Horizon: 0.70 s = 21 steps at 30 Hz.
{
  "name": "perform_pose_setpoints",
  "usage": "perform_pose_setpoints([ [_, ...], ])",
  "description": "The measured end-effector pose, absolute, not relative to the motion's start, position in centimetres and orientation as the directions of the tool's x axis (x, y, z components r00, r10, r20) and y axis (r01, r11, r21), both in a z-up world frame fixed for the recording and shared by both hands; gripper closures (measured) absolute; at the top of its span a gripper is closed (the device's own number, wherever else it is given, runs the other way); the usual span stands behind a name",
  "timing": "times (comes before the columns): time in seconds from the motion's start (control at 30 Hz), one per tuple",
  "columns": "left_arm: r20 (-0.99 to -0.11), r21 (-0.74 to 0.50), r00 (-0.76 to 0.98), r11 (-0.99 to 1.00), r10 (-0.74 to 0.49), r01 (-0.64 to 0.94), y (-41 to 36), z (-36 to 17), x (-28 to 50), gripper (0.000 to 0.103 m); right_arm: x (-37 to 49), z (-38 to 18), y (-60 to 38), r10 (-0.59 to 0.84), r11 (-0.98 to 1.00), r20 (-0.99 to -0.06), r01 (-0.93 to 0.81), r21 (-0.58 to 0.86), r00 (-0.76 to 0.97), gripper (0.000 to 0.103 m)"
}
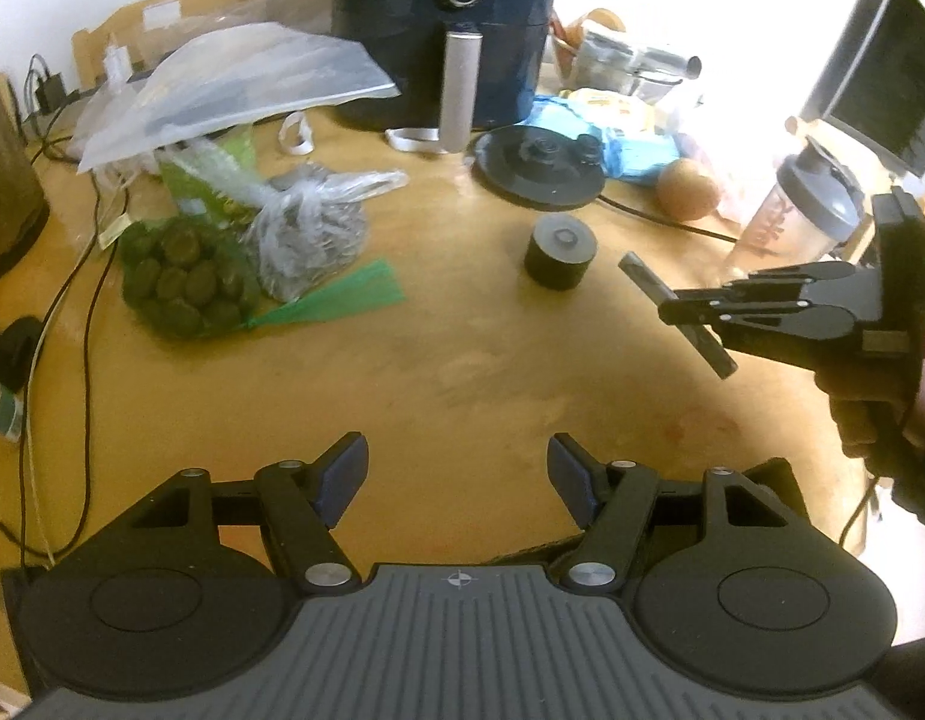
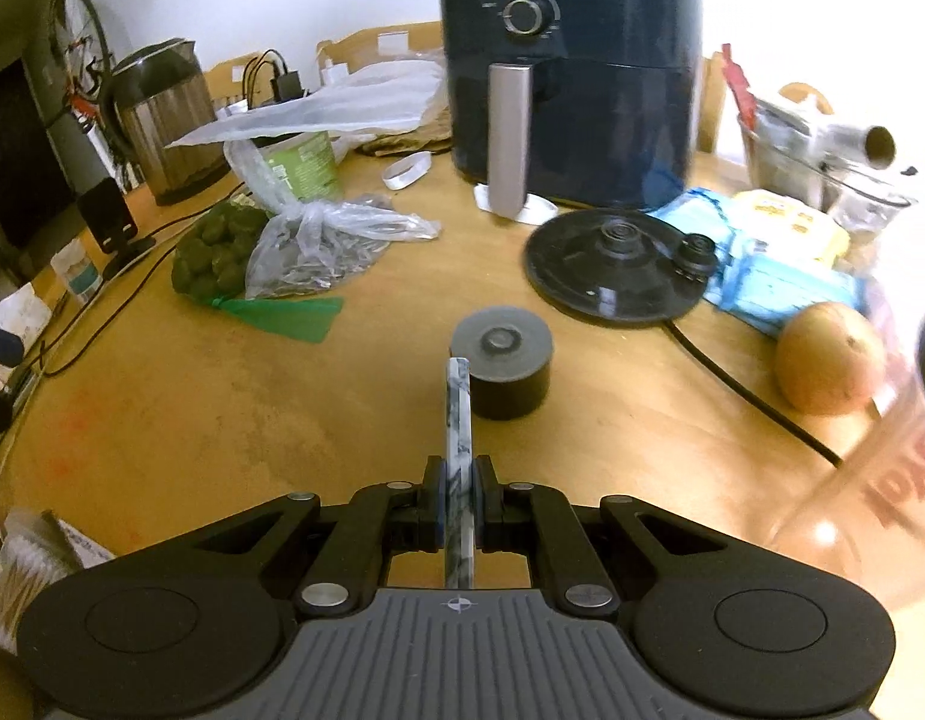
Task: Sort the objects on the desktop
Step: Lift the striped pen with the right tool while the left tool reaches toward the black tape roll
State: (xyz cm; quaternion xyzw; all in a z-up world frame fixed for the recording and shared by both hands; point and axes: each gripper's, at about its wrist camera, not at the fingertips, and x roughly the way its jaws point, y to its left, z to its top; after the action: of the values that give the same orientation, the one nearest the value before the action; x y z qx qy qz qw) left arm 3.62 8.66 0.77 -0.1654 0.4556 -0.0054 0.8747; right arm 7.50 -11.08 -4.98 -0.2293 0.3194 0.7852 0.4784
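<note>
My right gripper (image 2: 459, 474) is shut on a thin grey marbled stick (image 2: 458, 420), held above the wooden table (image 2: 222, 408). In the left wrist view the right gripper (image 1: 672, 309) shows at the right with the stick (image 1: 648, 285) across its tips. A black short cylinder (image 2: 509, 369) stands just beyond the stick; it also shows in the left wrist view (image 1: 560, 251). My left gripper (image 1: 456, 477) is open and empty above bare table near the front.
A dark blue air fryer (image 2: 570, 72) stands at the back. A black kettle base (image 2: 612, 267) with its cord, an apple (image 2: 828, 357), blue packets (image 2: 774, 282), a shaker bottle (image 1: 804, 216), bags of green and dark items (image 1: 186, 276) and a kettle (image 2: 162, 120) surround the middle.
</note>
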Motion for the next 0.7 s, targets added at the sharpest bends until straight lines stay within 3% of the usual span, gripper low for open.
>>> perform_pose_setpoints([
  [0.7, -0.775, -0.289, 0.59, 0.957, -0.226, -0.013, 5.9, 1.2, 7.8, 0.037, 11.6, -3.9, -16.8, 0.653, -0.255, -0.639, -0.913, 0.32, -0.406, 0.092],
])
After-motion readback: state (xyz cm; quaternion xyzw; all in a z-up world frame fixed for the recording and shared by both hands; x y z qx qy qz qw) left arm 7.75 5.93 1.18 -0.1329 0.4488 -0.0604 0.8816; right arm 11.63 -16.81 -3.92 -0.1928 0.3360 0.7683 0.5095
